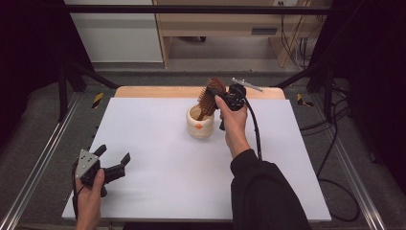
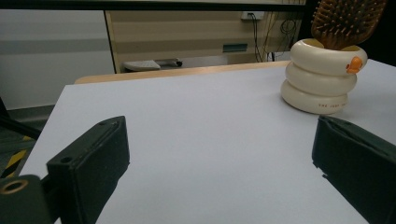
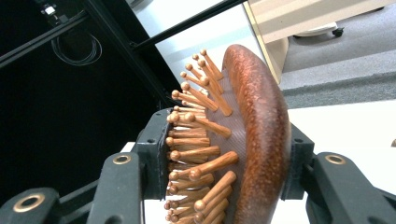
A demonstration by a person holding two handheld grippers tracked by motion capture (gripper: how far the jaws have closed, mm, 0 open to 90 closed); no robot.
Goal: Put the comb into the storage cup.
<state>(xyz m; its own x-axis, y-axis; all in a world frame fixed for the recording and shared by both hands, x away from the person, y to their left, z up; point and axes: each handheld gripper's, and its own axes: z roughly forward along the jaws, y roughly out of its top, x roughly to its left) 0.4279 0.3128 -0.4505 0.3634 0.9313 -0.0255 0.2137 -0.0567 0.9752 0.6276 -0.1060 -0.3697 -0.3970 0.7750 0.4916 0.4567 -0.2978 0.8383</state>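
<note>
White table [image 1: 158, 158] (wooden back edge), grey floor [image 1: 43, 124] around.

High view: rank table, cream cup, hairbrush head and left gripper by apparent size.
1. Table, by far.
2. Left gripper, though it is nearer the camera.
3. Cream cup and hairbrush head look alike; no ranking.

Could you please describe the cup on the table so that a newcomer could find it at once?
Look at the white table, toward its far edge. The cup stands there, cream, shaped like three stacked rings with a small orange mark, and a wooden hairbrush pokes out.
</note>
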